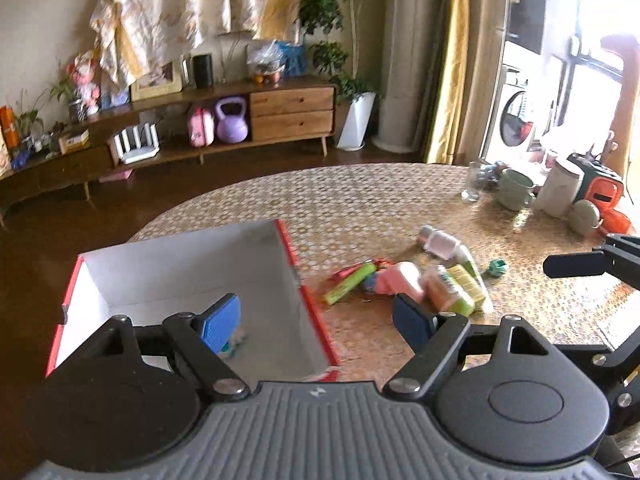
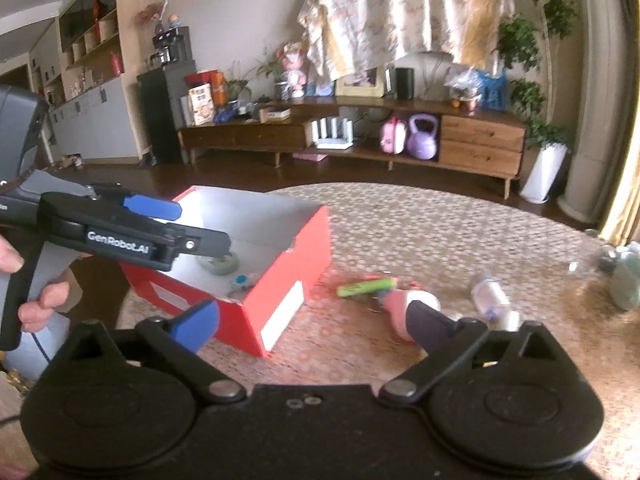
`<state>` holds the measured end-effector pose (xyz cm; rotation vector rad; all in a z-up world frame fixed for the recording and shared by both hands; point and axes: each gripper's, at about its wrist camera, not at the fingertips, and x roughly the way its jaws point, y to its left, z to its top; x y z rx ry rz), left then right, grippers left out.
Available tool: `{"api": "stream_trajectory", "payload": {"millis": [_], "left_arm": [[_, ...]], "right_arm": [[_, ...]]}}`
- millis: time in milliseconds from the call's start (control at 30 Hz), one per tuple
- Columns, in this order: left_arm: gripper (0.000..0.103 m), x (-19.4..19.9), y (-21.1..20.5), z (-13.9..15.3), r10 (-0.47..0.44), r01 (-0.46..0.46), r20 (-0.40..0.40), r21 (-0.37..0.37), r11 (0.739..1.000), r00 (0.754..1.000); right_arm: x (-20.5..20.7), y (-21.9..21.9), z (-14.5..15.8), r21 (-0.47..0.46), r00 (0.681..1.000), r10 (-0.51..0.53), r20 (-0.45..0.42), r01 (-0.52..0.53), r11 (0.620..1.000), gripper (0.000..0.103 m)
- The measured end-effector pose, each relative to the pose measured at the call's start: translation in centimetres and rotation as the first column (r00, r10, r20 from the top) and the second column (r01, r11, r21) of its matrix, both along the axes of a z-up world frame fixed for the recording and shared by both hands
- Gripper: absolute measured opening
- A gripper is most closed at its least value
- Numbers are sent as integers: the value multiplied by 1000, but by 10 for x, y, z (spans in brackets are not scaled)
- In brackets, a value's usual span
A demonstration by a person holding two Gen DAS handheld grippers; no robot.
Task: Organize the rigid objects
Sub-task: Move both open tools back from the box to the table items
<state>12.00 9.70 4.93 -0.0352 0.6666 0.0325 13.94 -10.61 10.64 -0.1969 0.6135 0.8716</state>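
A red box (image 1: pixel 308 304) with a white inside stands on the round table; it also shows in the right wrist view (image 2: pixel 280 300). My left gripper (image 1: pixel 316 320) is open and empty, its left finger over the box. A small blue-white toy (image 2: pixel 240 282) and a pale round thing (image 2: pixel 220 264) lie inside the box. Right of the box lies a pile: a green tube (image 1: pixel 350 282), a pink thing (image 1: pixel 400 280), an orange can (image 1: pixel 444 288) and a clear bottle (image 1: pixel 440 240). My right gripper (image 2: pixel 316 320) is open and empty, near the box's corner and the pink thing (image 2: pixel 400 304).
A glass (image 1: pixel 472 184), a green mug (image 1: pixel 514 190), a white jar (image 1: pixel 560 192) and an orange item (image 1: pixel 608 196) stand at the table's far right. A small teal thing (image 1: pixel 497 268) lies alone. A wooden sideboard (image 1: pixel 240 120) lines the far wall.
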Motion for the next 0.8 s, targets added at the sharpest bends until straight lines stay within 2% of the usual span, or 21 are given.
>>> {"api": "stream_trajectory", "payload": {"millis": [100, 233, 367, 533, 600, 700, 800], "left_arm": [[83, -5, -16, -3, -8, 8, 35, -19, 1000, 999], [86, -9, -40, -7, -28, 29, 79, -6, 1000, 996], [90, -7, -61, -16, -56, 59, 89, -27, 998, 994], [96, -1, -86, -33, -94, 99, 98, -45, 994, 991], [103, 3, -96, -39, -109, 115, 113, -45, 992, 988], [103, 8, -110, -47, -119, 126, 142, -46, 991, 983], [103, 20, -121, -56, -109, 116, 131, -48, 992, 985]], "right_arm": [[-3, -21, -7, 1, 1000, -18, 20, 18, 1000, 103], [-4, -45, -15, 8, 998, -48, 33, 47, 999, 103], [1, -67, -22, 19, 996, -81, 36, 80, 997, 103], [18, -91, -32, 14, 989, -146, 17, 146, 989, 103], [26, -100, -38, 11, 984, -175, 12, 175, 984, 103], [39, -111, -47, 2, 977, -211, 3, 211, 977, 103], [52, -119, -56, -13, 971, -240, 9, 240, 971, 103]]}}
